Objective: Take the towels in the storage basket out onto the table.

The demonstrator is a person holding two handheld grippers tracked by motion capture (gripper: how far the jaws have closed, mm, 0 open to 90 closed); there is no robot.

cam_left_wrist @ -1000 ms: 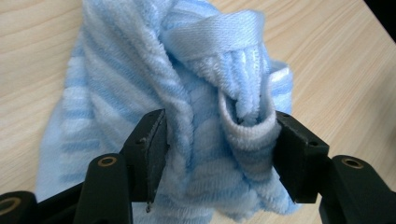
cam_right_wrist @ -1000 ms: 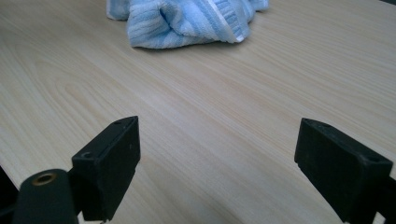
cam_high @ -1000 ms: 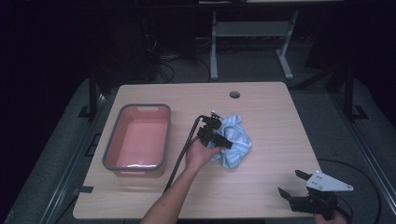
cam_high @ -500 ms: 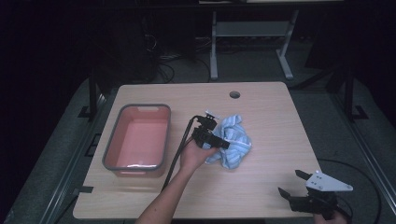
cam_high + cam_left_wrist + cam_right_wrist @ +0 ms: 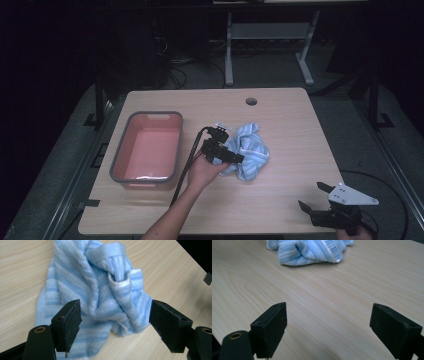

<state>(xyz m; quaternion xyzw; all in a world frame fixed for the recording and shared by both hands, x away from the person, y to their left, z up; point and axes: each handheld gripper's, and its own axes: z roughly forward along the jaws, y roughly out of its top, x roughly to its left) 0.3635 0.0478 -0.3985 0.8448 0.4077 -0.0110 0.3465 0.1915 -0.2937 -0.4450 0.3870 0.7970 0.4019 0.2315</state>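
Pale wood of the table (image 5: 290,200) carries a soft, light towel (image 5: 100,297) bunched between the left gripper's (image 5: 115,322) just-spread jaws, best pinched at a raised fold, while the right gripper's (image 5: 334,327) are spread too.

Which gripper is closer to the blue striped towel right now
Left. The left gripper sits at the towel, jaws just opened, astride it without pressing. The right gripper waits apart at the table's near right corner.

The high view looks down from above the near edge of the table (image 5: 300,130). The left gripper view sits very close to the blue towel (image 5: 100,290), looking down on it. The right gripper view looks low across the table toward that same towel, farther off.
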